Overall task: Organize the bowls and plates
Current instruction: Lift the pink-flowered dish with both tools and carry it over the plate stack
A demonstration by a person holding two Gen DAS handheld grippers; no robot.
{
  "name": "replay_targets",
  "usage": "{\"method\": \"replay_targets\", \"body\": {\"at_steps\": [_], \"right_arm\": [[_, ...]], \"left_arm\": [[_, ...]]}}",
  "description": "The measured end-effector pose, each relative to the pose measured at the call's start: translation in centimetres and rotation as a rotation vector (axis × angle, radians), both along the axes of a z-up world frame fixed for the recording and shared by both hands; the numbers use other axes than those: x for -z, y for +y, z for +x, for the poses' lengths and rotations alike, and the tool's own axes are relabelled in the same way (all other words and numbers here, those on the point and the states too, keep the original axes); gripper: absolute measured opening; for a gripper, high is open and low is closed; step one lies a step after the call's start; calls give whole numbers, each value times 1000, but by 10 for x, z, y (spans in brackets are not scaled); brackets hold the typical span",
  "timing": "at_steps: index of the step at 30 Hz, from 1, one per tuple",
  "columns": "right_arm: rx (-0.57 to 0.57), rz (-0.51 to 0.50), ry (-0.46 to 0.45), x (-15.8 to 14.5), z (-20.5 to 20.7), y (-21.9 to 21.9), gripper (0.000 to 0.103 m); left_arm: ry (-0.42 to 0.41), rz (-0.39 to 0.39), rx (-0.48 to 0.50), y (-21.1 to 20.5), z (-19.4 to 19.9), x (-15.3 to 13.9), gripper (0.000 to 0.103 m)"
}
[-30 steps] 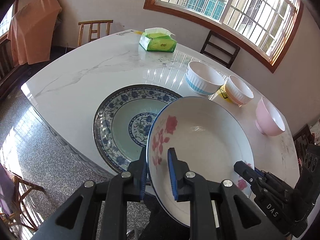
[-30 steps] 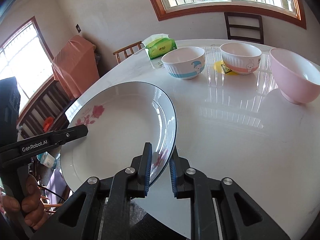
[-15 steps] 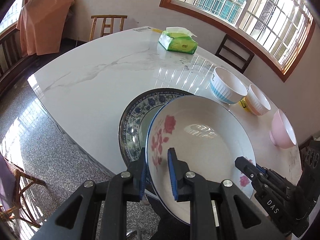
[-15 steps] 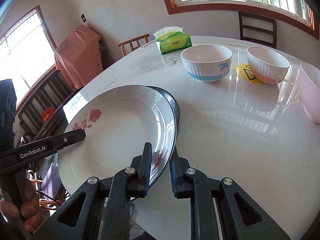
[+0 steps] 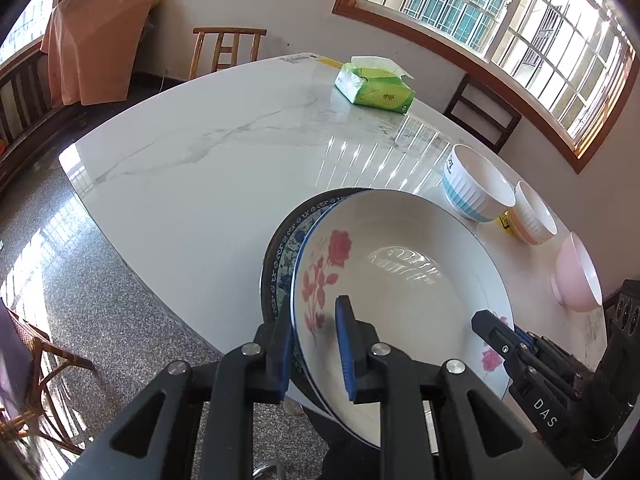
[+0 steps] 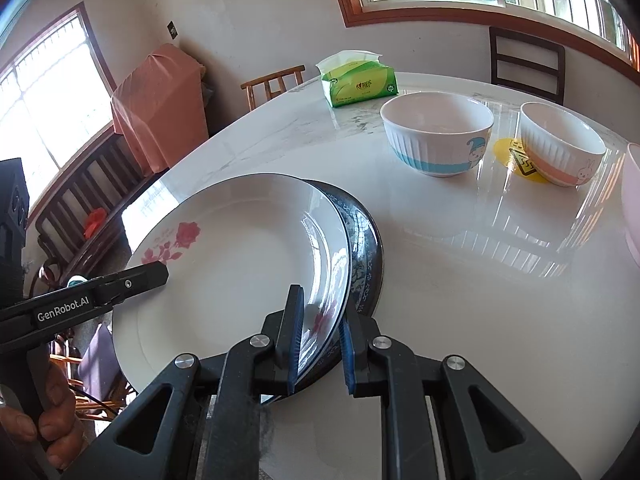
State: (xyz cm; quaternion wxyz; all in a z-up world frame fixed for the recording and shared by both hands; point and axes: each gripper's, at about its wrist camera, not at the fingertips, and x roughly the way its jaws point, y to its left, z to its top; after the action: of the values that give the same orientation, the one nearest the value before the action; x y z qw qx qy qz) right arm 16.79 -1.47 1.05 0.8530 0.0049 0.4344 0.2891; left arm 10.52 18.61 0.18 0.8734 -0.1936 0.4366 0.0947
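Note:
Both grippers hold a white plate with red roses (image 5: 400,272) (image 6: 240,264) by opposite rims. My left gripper (image 5: 314,344) is shut on its near left rim. My right gripper (image 6: 320,340) is shut on its right rim and shows at the lower right of the left wrist view (image 5: 492,330). The plate sits over a blue-patterned plate (image 5: 280,256) (image 6: 366,240) on the marble table (image 5: 208,160), covering most of it. A blue-striped bowl (image 5: 476,184) (image 6: 436,132), an orange-striped bowl (image 5: 534,216) (image 6: 560,144) and a pink bowl (image 5: 578,276) (image 6: 632,200) stand to the right.
A green tissue pack (image 5: 374,88) (image 6: 358,80) lies at the table's far side. A yellow sticker (image 6: 514,160) lies between the two striped bowls. Wooden chairs (image 5: 224,50) stand around the table. An orange cloth (image 5: 96,36) hangs at the left wall.
The rose plate has moved left and down over the blue-patterned plate, now covering most of it. Both grippers moved with it, still shut on its rims.

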Motion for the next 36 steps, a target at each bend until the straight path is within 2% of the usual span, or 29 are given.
{"method": "replay_targets", "body": {"at_steps": [36], "right_arm": [[-18, -24, -34, 4, 2, 11, 16]], "left_arm": [[12, -8, 0, 9, 9, 11, 19]]}}
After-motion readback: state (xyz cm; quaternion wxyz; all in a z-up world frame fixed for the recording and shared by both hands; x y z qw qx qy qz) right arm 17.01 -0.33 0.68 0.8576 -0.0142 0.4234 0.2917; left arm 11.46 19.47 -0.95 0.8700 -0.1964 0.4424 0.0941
